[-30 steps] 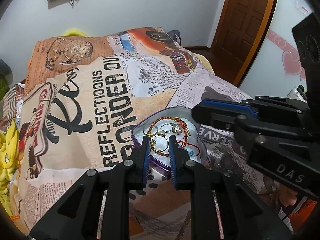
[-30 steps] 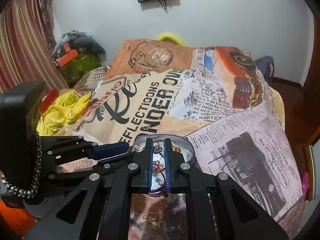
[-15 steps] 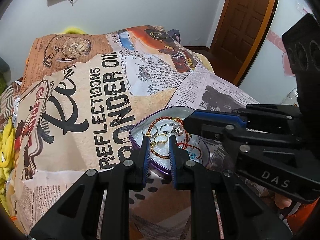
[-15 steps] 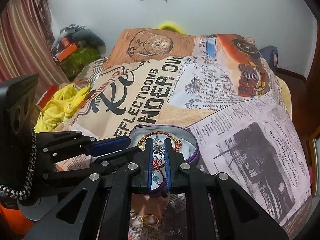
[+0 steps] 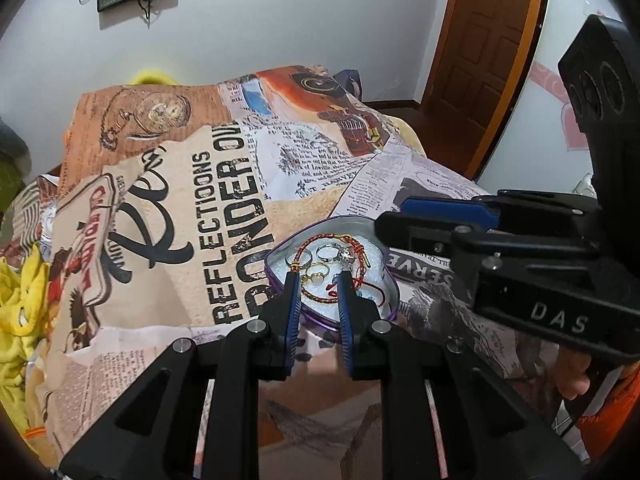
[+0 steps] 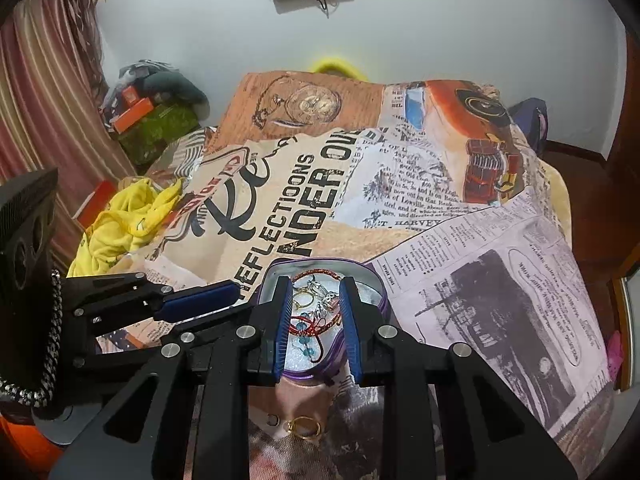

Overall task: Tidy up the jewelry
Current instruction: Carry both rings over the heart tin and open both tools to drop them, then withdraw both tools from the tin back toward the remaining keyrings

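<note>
Jewelry is lying mostly inside the purple tin [image 5: 390,280], which is sitting open on the printed bed cover [image 5: 224,184] near the middle of both frames. In the left wrist view the tin is showing a red and gold braided bracelet [image 5: 362,249], two silver rings [image 5: 332,252], a gold ring [image 5: 316,276] and a red cord with blue beads [image 6: 308,338], all resting on a white padded lining. So most of the sorting is looking already done. However, in the right wrist view a pair of gold hoop earrings [image 6: 303,427] is lying on the bed cover outside the tin, at the bottom centre of the frame, and a small dark ring seems to be just beside it on the left; these pieces are still waiting to go in. The left hand-held gripper [image 5: 316,276] is hovering over the near part of the tin with its fingers apart and nothing between them. The right hand-held gripper [image 6: 314,282] is also released and is carrying nothing, with its tips above the tin. In my judgement the task is near its end: the earrings need to be picked up and placed inside, and I cannot tell whether a lid exists for closing.
</note>
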